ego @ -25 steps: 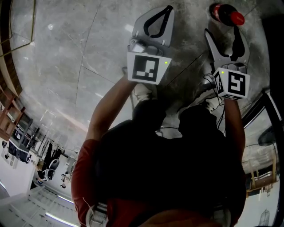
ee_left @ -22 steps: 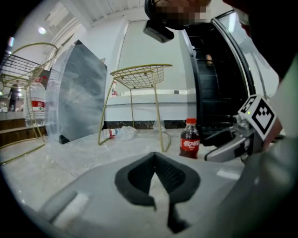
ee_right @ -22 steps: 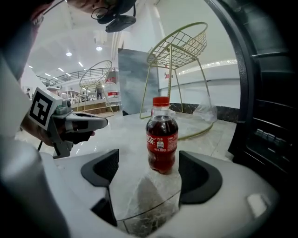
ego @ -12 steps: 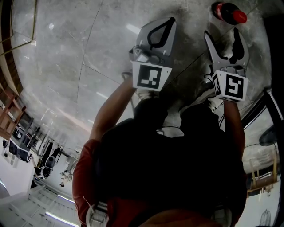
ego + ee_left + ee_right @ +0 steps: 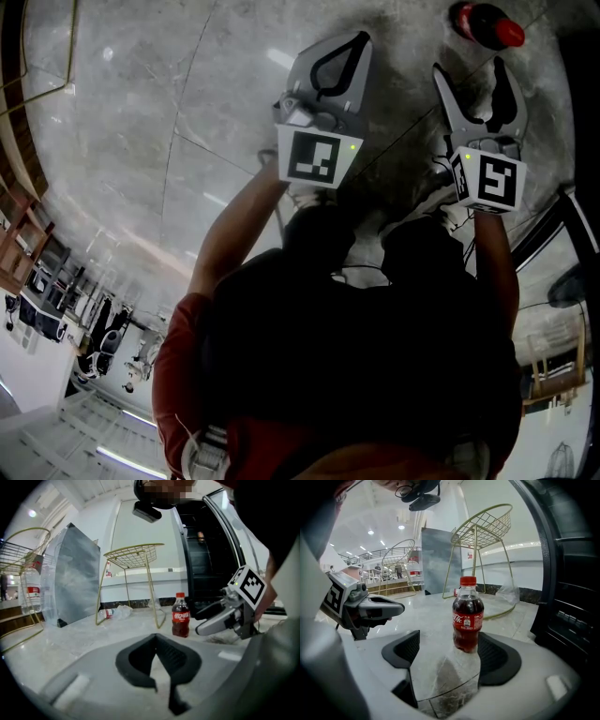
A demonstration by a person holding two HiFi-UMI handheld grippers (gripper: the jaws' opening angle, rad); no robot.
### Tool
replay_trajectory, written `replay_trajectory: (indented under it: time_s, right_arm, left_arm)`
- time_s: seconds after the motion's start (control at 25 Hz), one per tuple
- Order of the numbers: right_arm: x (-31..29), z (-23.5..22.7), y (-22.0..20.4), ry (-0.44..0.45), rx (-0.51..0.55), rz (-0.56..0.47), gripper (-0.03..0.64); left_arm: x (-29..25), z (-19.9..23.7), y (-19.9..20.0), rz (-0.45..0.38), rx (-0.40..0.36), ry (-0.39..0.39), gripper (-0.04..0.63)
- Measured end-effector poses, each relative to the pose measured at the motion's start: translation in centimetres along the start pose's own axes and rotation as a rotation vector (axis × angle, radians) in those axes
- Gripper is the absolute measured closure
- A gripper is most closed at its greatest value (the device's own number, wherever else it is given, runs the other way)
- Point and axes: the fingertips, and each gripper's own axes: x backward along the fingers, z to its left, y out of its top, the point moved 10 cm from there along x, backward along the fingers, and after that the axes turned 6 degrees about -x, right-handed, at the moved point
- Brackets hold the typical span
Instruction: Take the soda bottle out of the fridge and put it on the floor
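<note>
The soda bottle point(image 5: 480, 22), dark cola with a red cap and red label, stands upright on the grey marble floor. In the right gripper view the bottle point(image 5: 467, 616) rises just past my right gripper point(image 5: 450, 654), whose jaws stand wide apart on either side and do not touch it. From the head view, the right gripper point(image 5: 472, 73) sits just short of the bottle. My left gripper point(image 5: 349, 45) is to its left with its tips together and nothing held. The left gripper view has the bottle point(image 5: 180, 616) beyond the left gripper point(image 5: 156, 639), with the right gripper point(image 5: 220, 619) beside the bottle.
The dark open fridge point(image 5: 206, 550) stands at the right, its door frame point(image 5: 574, 597) close to the bottle. Gold wire stools point(image 5: 136, 559) point(image 5: 487, 527), a grey panel point(image 5: 77, 578) and a plastic bottle lying on the floor point(image 5: 111, 613) are behind. The person's legs and shoes point(image 5: 309, 202) are below the grippers.
The left gripper has shifted a little to the right and toward the person. The right gripper stays open just short of the standing bottle, which has not moved.
</note>
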Motion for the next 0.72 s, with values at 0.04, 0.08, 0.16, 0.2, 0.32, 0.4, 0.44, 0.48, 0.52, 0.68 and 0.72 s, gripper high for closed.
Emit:
replay_trajectory:
  time_s: [0.04,0.08,0.16,0.2,0.32,0.4,0.44,0.48,0.52,0.68,0.72]
  right_arm:
    - [-0.03,0.01,-0.02,0.003,0.002,0.0,0.23]
    - [-0.07,0.01,-0.03,0.005,0.003,0.001,0.23]
    - [-0.1,0.02,-0.01,0.004,-0.001,0.006,0.23]
    - [-0.1,0.04,0.0,0.003,-0.003,0.01,0.232]
    - [-0.11,0.15,-0.06,0.011,0.002,0.015,0.233]
    - [-0.05,0.23,-0.14,0.013,0.008,0.013,0.256]
    - [0.0,0.27,-0.14,0.01,0.01,0.011,0.277]
    - [0.02,0.32,-0.11,0.008,0.012,0.012,0.294]
    - [0.02,0.37,-0.04,0.007,0.014,0.015,0.301]
    - [0.0,0.48,0.04,0.013,0.043,0.017,0.345]
    - [0.01,0.56,0.04,0.015,0.046,0.019,0.357]
  left_arm:
    - [-0.02,0.06,-0.01,0.0,0.001,0.001,0.597]
    - [-0.03,0.11,-0.03,0.002,0.003,0.001,0.597]
    - [-0.07,0.17,-0.08,0.004,0.009,0.002,0.597]
    - [-0.08,0.2,-0.07,0.004,0.01,0.002,0.597]
    - [-0.02,0.28,-0.06,0.002,0.014,0.005,0.597]
    - [0.0,0.3,-0.08,0.0,0.017,0.008,0.597]
    - [0.02,0.3,-0.09,0.001,0.018,0.009,0.597]
    - [0.04,0.33,-0.08,0.002,0.021,0.011,0.597]
    - [0.06,0.37,-0.08,0.003,0.024,0.013,0.597]
    - [0.08,0.55,-0.14,0.006,0.039,0.016,0.597]
    - [0.11,0.58,-0.13,0.004,0.037,0.017,0.597]
